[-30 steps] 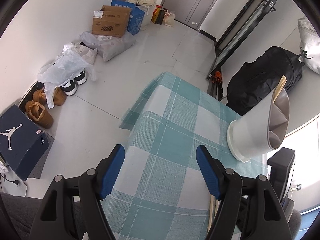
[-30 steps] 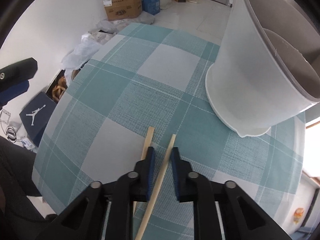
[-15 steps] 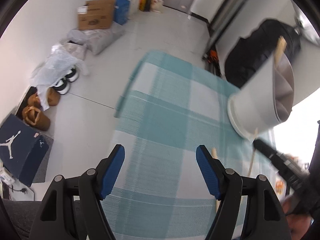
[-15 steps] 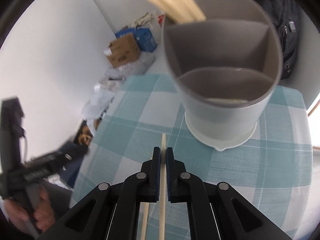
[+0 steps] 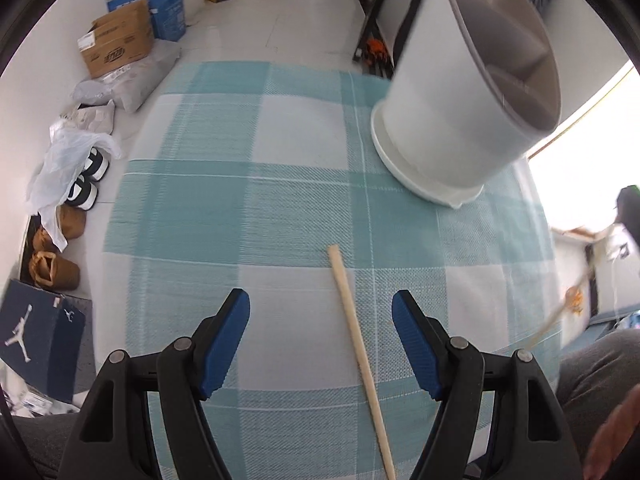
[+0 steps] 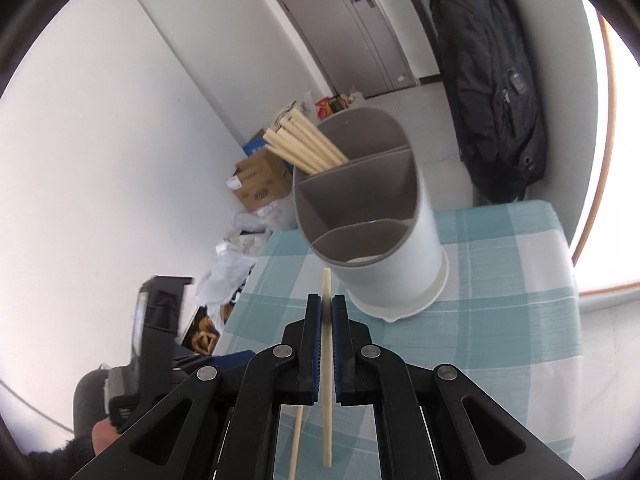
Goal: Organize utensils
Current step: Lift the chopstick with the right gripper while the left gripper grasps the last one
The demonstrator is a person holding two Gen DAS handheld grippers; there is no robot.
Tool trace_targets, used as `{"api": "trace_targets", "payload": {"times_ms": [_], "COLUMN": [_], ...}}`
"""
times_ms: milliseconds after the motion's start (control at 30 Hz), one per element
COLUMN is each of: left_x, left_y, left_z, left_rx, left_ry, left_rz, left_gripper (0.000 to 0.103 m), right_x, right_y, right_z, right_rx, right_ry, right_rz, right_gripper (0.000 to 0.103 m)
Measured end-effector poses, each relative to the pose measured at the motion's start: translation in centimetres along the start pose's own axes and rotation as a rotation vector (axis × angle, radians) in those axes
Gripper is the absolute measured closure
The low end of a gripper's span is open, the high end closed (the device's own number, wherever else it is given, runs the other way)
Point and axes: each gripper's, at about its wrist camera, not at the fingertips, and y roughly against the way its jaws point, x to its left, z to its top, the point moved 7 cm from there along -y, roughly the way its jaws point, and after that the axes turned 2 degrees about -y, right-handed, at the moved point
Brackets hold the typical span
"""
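A white utensil holder [image 6: 376, 216] with grey divided compartments stands on the teal checked tablecloth [image 6: 500, 304]; it also shows in the left wrist view [image 5: 460, 112]. Several wooden chopsticks [image 6: 304, 144] stand in its far compartment. My right gripper [image 6: 326, 304] is shut on one chopstick [image 6: 327, 380], held above the table in front of the holder. A second chopstick [image 5: 356, 344] lies on the cloth between the fingers of my open left gripper [image 5: 320, 320], and shows in the right wrist view [image 6: 296, 440].
Cardboard boxes [image 5: 120, 40], bags and shoes [image 5: 84, 176] lie on the floor left of the table. A blue shoe box [image 5: 36, 340] sits at lower left. A black backpack [image 6: 488, 92] hangs behind the table. The table's near edge is close to me.
My right gripper has closed on one chopstick and lifted it off the cloth toward the holder. My left gripper has moved right, so the other chopstick now lies between its open fingers.
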Motion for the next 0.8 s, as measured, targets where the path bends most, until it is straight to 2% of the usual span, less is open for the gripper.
{"api": "trace_targets", "payload": {"times_ms": [100,133,233,267,300,367,433,667,800], "left_x": [-0.2,-0.1,-0.1,-0.1,-0.2,-0.4,-0.5,-0.7,-1.2], "left_y": [-0.9,-1.1,-1.2,-1.2,-1.2,-1.1,-1.1,-1.1,0.8], "left_z": [-0.1,-0.1,-0.2,-0.2,-0.2,0.0,0.2,1.0,1.7], "left_rx": [0.032,0.041,0.043,0.04,0.037,0.03,0.028,-0.028,-0.111], "left_ry": [-0.02,-0.026,-0.059,-0.075,-0.088,-0.096,-0.096,-0.031,0.012], "left_rz": [0.032,0.045,0.102,0.125,0.144,0.137,0.131,0.084,0.048], "left_gripper": [0.042,0.048,0.057,0.064,0.066,0.085,0.097,0.101,0.101], "right_x": [-0.6,-0.7,-1.2,-1.2,-1.3,-1.6,-2.1,-2.9,-2.7], "right_y": [0.9,1.1,2.0,2.2,2.4,2.5,2.5,3.2,3.7], "right_z": [0.0,0.1,0.3,0.2,0.1,-0.1,-0.2,-0.3,-0.3], "right_rx": [-0.016,-0.019,-0.035,-0.037,-0.038,-0.042,-0.044,-0.057,-0.07], "right_ry": [-0.009,-0.008,-0.013,-0.016,-0.018,-0.024,-0.032,-0.038,-0.035], "right_rz": [0.004,0.004,0.006,0.006,0.007,0.0,-0.001,-0.017,-0.013], "right_gripper": [0.099,0.099,0.099,0.099,0.099,0.099,0.099,0.099,0.099]}}
